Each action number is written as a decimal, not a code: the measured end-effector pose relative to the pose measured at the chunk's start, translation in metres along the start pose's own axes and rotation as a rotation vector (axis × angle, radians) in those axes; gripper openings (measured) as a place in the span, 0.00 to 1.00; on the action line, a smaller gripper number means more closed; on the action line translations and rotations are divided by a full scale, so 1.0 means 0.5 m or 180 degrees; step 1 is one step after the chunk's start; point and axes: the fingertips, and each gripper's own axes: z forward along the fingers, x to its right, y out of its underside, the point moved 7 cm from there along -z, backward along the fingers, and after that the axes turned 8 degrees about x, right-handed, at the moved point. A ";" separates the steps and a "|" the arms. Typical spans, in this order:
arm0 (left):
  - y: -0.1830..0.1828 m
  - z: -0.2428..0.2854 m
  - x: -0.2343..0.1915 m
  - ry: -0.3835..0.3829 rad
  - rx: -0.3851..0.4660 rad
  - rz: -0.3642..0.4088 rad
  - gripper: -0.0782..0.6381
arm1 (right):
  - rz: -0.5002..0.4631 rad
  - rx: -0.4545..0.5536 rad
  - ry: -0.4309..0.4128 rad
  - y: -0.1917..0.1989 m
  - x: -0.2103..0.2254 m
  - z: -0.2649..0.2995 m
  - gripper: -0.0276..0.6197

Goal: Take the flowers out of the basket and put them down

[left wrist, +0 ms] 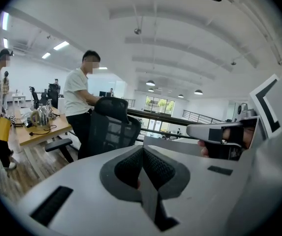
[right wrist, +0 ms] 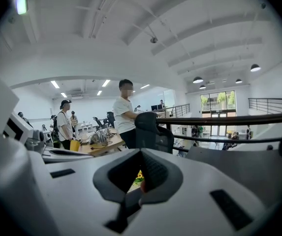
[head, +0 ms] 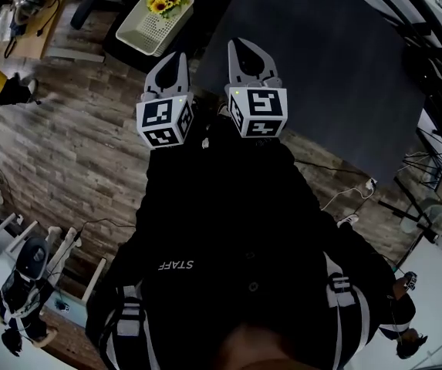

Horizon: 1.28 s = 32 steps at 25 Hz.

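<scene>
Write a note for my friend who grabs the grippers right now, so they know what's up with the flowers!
Left gripper: jaws shut, empty, held up close to the chest.
Right gripper: jaws shut, empty, right beside it.
Flowers: lying in the white basket, ahead of both grippers, untouched.
Done: nothing yet.
Left: reach to the basket, open the jaws, lift the flowers out and put them down.
</scene>
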 end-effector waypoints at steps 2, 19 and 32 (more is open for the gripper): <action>0.006 0.011 -0.022 -0.0022 -0.0034 -0.0027 0.11 | 0.0001 -0.0039 -0.0001 0.006 -0.006 0.022 0.06; 0.087 0.209 -0.271 0.0023 -0.0293 -0.0088 0.11 | 0.0113 -0.0353 -0.0002 0.112 -0.031 0.298 0.06; 0.270 0.336 -0.445 -0.0118 -0.0613 -0.0072 0.11 | 0.0248 -0.0685 -0.0072 0.307 -0.036 0.484 0.06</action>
